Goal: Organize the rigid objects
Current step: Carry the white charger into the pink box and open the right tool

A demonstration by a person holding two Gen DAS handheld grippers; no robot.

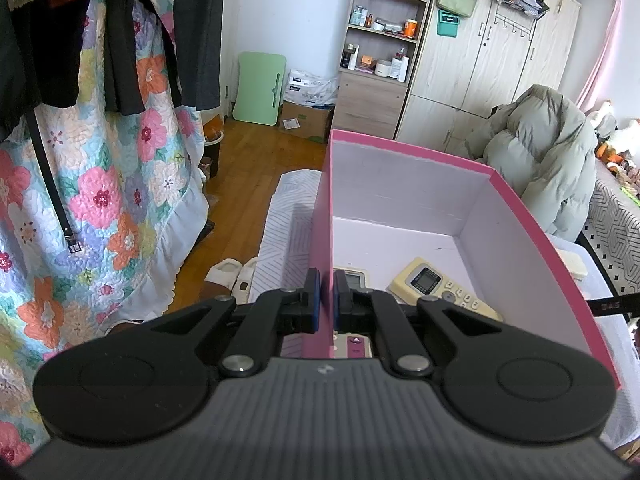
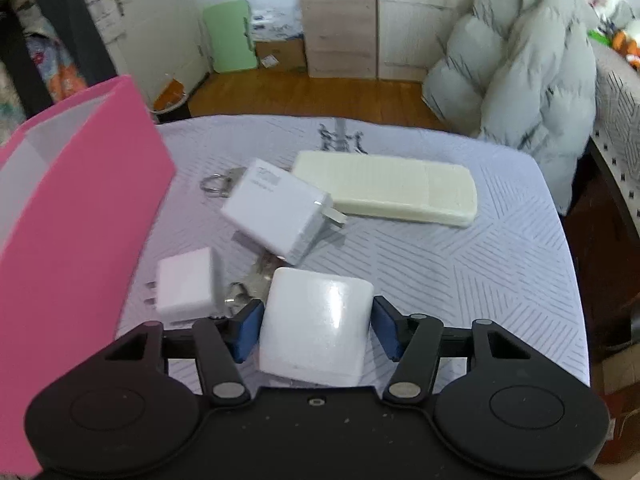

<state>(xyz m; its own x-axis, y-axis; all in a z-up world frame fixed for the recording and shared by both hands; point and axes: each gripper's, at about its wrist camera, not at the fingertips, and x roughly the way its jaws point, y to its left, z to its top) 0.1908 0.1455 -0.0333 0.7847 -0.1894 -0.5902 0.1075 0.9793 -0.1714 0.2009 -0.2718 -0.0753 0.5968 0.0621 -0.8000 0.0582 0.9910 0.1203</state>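
while the left gripper pinches the pink cardboard box's wall, a glossy white square charger sits between the right gripper's spread blue pads (untouched).

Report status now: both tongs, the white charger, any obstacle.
Left tongs shut on pink box wall. Right tongs straddle white charger, not clamped. Small adapter and keys close beside.
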